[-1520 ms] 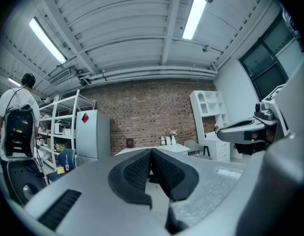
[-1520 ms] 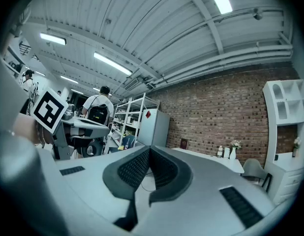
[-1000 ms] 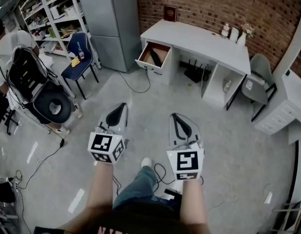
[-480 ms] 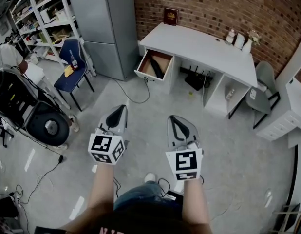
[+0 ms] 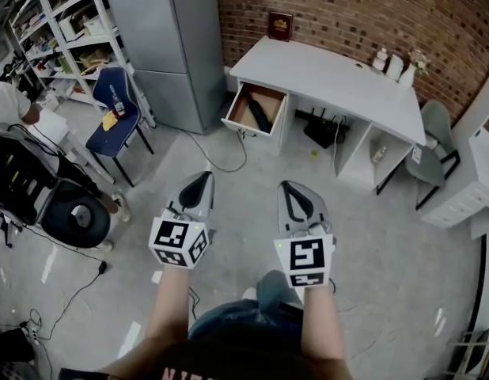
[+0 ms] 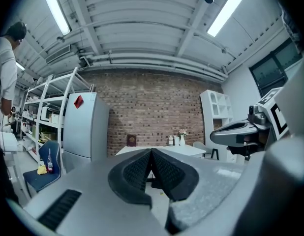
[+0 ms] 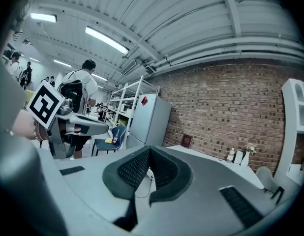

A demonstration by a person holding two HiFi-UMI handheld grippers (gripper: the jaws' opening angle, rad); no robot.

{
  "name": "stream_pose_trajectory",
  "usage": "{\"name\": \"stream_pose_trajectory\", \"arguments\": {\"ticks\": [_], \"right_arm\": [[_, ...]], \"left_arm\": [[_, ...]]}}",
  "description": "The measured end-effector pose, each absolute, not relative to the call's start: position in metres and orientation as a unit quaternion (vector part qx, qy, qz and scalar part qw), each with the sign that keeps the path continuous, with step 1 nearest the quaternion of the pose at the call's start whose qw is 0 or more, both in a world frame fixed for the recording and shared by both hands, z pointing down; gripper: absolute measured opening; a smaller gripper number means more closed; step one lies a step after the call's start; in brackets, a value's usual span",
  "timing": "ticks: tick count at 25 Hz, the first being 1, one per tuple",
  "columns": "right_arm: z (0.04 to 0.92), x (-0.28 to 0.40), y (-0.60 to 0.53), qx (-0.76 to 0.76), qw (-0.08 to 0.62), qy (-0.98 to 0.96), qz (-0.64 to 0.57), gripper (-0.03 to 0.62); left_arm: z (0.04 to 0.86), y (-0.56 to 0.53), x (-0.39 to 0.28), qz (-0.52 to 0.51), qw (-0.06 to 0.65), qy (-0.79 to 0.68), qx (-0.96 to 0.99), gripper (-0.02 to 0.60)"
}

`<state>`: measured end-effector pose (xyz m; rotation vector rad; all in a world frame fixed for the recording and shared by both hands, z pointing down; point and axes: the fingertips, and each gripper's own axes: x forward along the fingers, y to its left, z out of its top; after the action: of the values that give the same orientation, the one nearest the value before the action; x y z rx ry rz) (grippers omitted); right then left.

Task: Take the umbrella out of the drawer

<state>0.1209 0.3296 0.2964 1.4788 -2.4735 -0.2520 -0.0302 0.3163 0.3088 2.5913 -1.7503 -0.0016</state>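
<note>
- Head view: the step in hand looked like the approach. Both grippers were held out level over the floor, well apart from the white counter (image 5: 331, 74) against the brick wall.
- Head view: the drawer (image 5: 243, 127) at the counter's left end already stood pulled out. The umbrella (image 5: 259, 116), a dark slim thing, lay inside on the wooden bottom.
- Head view: its long axis ran roughly along the drawer's depth, from the back toward the front panel and slightly skewed. Which end was the handle could not be told from there.
- Head view: the left gripper (image 5: 204, 176) and the right gripper (image 5: 289, 186) both pointed toward the counter, side by side and empty.
- Left gripper view: the jaws of the left gripper (image 6: 151, 152) were pressed together with nothing between them. The counter (image 6: 191, 150) showed just behind them, and the drawer was hidden.
- Right gripper view: the jaws of the right gripper (image 7: 149, 149) were likewise closed and empty. The counter (image 7: 206, 157) showed beyond them, but no drawer or umbrella.
- Judgement: the next move called for closing in on the drawer, parting one pair of jaws, dipping in and gripping across the umbrella's length.
</note>
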Motion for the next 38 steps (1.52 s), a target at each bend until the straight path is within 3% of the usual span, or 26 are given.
{"name": "stream_pose_trajectory", "arguments": {"ticks": [15, 38], "right_arm": [[0.325, 0.108, 0.213, 0.498, 0.135, -0.853, -0.076, -0.008], [0.354, 0.094, -0.099, 0.448, 0.168, -0.877, -0.041, -0.007]], "left_arm": [[0.334, 0.219, -0.040, 0.020, 0.016, -0.566, 0.824, -0.003], [0.358, -0.087, -0.039, 0.062, 0.056, -0.586, 0.806, -0.003]]}}
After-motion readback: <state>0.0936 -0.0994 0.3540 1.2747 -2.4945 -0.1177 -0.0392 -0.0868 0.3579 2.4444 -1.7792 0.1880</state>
